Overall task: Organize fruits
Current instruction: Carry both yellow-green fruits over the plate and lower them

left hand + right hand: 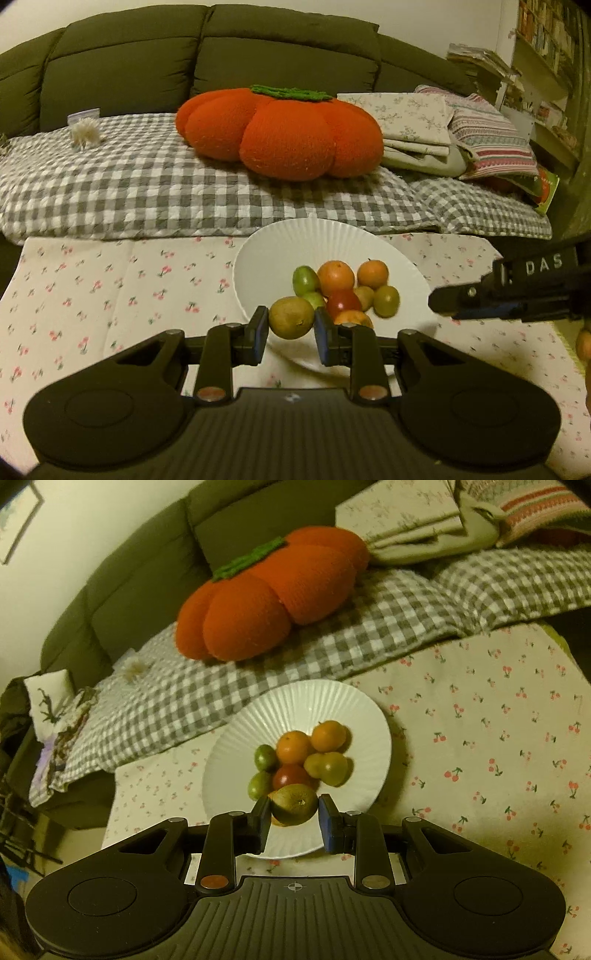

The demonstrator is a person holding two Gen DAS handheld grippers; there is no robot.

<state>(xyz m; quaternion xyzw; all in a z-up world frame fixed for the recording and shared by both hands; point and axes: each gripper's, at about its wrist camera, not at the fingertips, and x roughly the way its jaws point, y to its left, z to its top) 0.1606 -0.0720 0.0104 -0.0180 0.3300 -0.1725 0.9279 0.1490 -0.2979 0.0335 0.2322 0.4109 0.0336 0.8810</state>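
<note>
A kiwi [290, 317] is clamped between the left tongs [290, 334], its long axis lying across them. The right tongs [293, 818] are spread apart above the plate [236, 738].

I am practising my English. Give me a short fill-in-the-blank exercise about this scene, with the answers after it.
1. The pile of fruit lies on a white ___.
2. The cloth under it is printed with small ___.
3. In the pile, only ___ fruit is red.
4. The sofa behind is dark ___.
Answers: plate; cherries; one; green.
</note>
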